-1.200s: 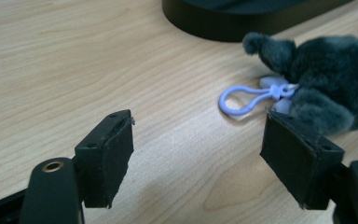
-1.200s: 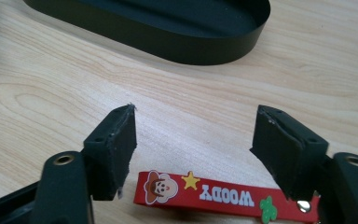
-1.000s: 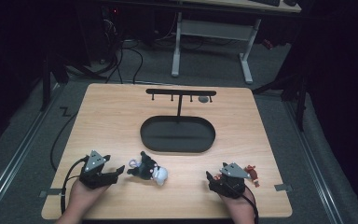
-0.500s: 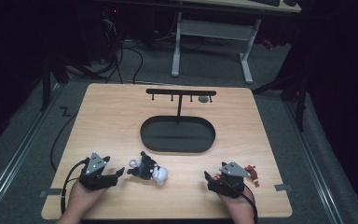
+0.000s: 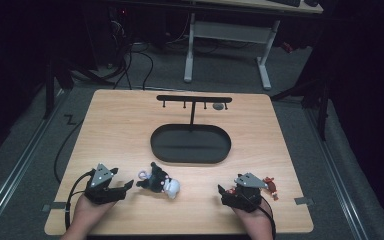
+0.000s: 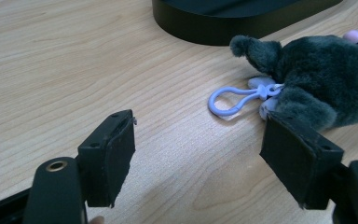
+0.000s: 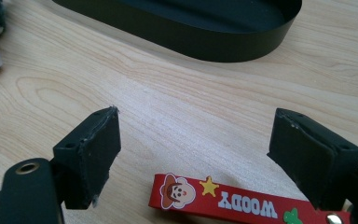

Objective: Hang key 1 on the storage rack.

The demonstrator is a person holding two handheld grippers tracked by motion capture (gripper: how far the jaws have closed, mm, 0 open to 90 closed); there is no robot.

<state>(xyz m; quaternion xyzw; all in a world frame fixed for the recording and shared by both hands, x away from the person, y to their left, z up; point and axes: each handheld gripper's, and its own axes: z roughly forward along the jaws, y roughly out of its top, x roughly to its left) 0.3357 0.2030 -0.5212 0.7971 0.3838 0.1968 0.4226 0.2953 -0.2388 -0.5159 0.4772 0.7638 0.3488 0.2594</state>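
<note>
A dark grey plush toy [image 5: 156,181] with a white end lies on the wooden table [image 5: 120,130], near the front. In the left gripper view the plush toy [image 6: 321,74] has a lilac clip loop [image 6: 230,100] that points at my jaws. My left gripper [image 5: 125,189] is open just left of the toy, and the left gripper [image 6: 200,140] holds nothing. My right gripper [image 5: 224,192] is open at the front right. A red strap printed WOODY [image 7: 223,199] lies flat on the table just below the open right gripper [image 7: 196,130]. The same red strap [image 5: 270,186] sits by that hand.
A black oval base [image 5: 190,144] sits mid-table with a thin post that carries a black hook rail [image 5: 194,99]. A small grey item [image 5: 219,106] hangs from the rail's right end. Beyond the table stand desk legs and cables on the dark floor.
</note>
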